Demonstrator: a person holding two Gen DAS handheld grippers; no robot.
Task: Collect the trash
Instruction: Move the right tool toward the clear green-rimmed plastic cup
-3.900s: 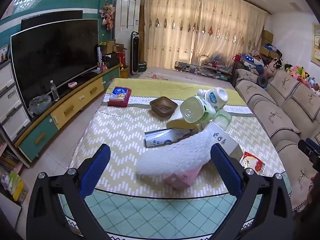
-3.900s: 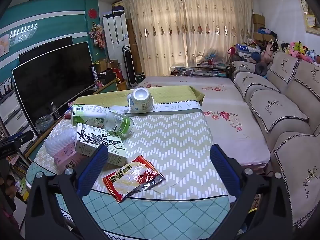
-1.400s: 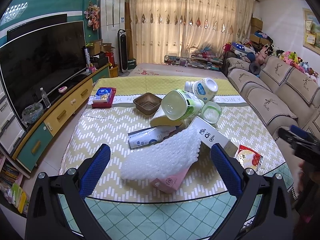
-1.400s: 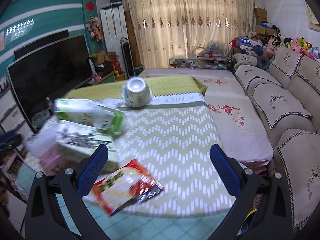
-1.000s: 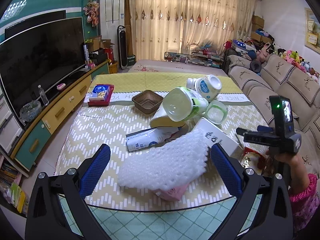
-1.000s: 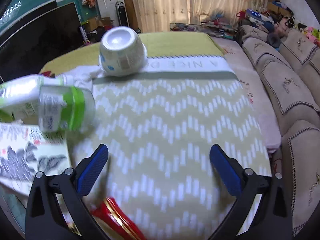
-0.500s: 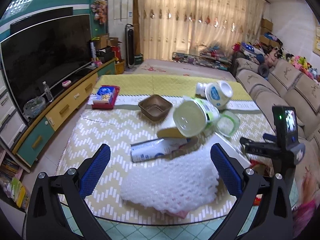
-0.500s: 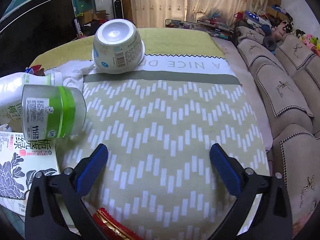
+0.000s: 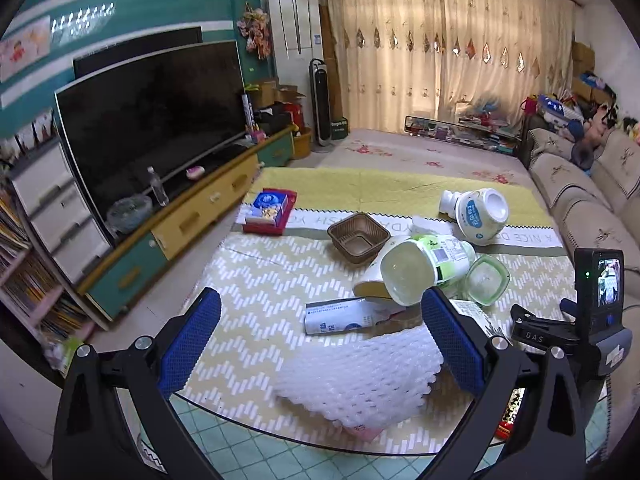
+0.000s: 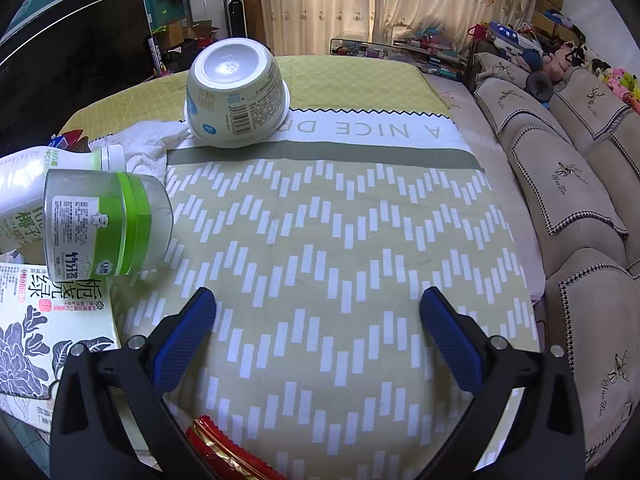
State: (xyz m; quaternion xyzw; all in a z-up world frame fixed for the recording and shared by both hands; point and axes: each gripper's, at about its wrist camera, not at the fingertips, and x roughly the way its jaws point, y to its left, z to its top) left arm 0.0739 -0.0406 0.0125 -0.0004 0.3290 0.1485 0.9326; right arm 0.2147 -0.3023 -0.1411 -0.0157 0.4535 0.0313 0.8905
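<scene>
Both grippers hang over a low table (image 10: 360, 264) covered with a yellow-green chevron cloth, and neither holds anything. The left gripper (image 9: 316, 336) has its blue-padded fingers (image 9: 192, 332) spread wide above the near edge of the table, with a sheet of white foam netting (image 9: 360, 376) lying between them on the cloth, over a pink package at the edge. The right gripper (image 10: 316, 332) is likewise wide apart, low over the near right part of the table, and a red snack wrapper (image 10: 224, 452) lies just below it at the near edge. The trash sits mostly in the middle and near-left part of the table as the right wrist camera sees it: a clear jar with a green band (image 10: 104, 224) on its side, touching a white bottle (image 10: 24, 188) behind it, and a printed carton (image 10: 44, 332) flat in front of them. A crumpled white tissue (image 10: 144, 140) lies beside an overturned white cup (image 10: 236, 96) toward the far edge. In the left wrist view a brown plastic tray (image 9: 358, 236) stands upright past the bottle, a flattened blue-and-white box (image 9: 340, 320) lies near the foam, and a red box (image 9: 270, 210) rests at the far left corner. A sofa (image 10: 568, 184) runs along the right side of the table.
</scene>
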